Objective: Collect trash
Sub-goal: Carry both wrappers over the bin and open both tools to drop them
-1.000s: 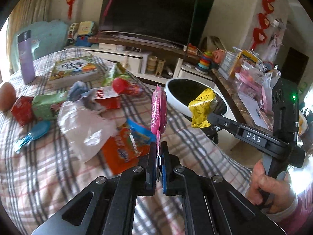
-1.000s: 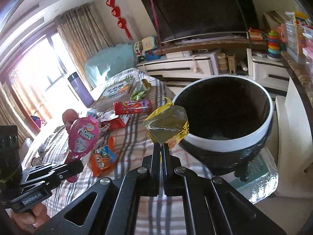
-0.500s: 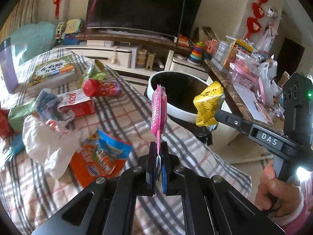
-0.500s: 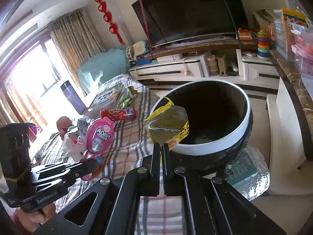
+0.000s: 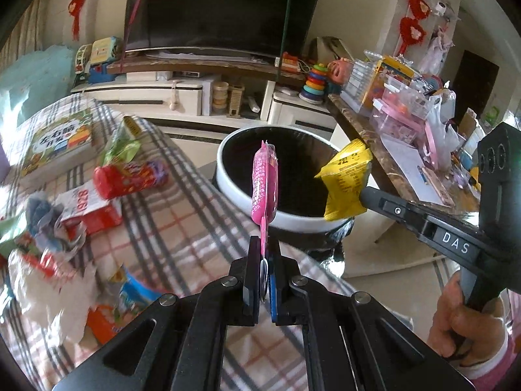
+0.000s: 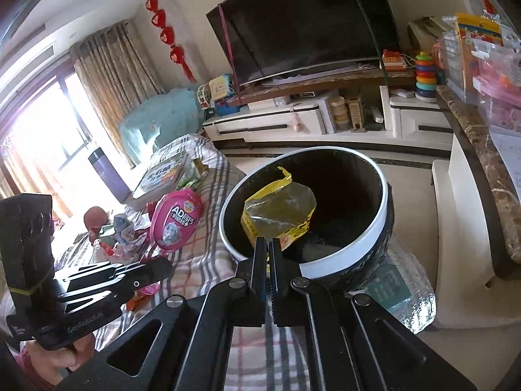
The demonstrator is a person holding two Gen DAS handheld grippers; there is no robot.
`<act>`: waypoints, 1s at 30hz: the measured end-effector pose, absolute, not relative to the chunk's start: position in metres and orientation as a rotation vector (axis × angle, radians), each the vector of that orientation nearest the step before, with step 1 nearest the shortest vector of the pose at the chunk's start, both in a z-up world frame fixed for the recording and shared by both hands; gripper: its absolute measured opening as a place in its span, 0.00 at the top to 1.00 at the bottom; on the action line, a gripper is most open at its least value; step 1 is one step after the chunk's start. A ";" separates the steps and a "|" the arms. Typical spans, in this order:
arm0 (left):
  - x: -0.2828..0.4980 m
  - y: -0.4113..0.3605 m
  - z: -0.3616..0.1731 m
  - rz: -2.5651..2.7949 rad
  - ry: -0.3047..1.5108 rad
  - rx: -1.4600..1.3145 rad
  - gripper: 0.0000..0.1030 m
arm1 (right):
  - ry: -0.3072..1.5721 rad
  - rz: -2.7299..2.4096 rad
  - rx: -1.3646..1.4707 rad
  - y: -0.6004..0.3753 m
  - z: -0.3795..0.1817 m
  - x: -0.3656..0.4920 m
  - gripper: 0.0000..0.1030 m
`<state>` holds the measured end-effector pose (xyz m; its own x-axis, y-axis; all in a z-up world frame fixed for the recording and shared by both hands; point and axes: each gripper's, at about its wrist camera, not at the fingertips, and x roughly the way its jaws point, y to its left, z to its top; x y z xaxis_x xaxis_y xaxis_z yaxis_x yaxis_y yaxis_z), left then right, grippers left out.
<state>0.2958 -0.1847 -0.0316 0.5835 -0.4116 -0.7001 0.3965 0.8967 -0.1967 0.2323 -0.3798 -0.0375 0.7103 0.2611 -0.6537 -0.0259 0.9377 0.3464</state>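
- Left wrist view: your left gripper is clamped on the lower tab of the pink packet, which stands upright, edge-on to the camera, long axis vertical.
- Bin, black inside with a white rim, lies straight ahead of that packet and lower. The packet's top overlaps the bin mouth in this view, but its lower end and your jaws sit at or short of the near rim, above the plaid cloth. Whether the packet is truly over the opening cannot be settled from this angle.
- Your right gripper enters from the right, closed on the yellow wrapper, which hangs over the bin's right side. Judgement: the right tool is the nearer of the two to the bin.
- More litter lies on the cloth to the left: a red tube packet, a red-and-white box, a white bag.

- Right wrist view: your right gripper is pinched tight on the bottom corner of the yellow wrapper. The wrapper stands up from the jaws with the bin interior behind it all round; the jaws sit at the near rim.
- Left gripper shows at lower left, holding the pink packet above the cloth, just beside the bin's left rim and outside it.
- Judgement: the yellow wrapper looks placed to drop if released; the pink packet needs carrying rightward and forward over the rim first.
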 end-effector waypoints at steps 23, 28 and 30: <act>0.368 -0.229 -0.034 -0.476 0.857 0.002 0.97 | 0.767 0.153 0.318 -0.402 -0.039 0.264 0.99; 0.385 -0.237 -0.038 -0.474 0.889 0.002 0.97 | 0.784 0.141 0.325 -0.407 -0.047 0.273 0.99; 0.390 -0.241 -0.041 -0.472 0.898 0.007 0.97 | 0.791 0.136 0.330 -0.409 -0.050 0.275 0.99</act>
<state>0.3895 -0.2408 -0.0406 0.5278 -0.3924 -0.7533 0.3983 0.8977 -0.1885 0.2746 -0.4094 -0.0501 0.6975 0.2419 -0.6746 0.0029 0.9404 0.3402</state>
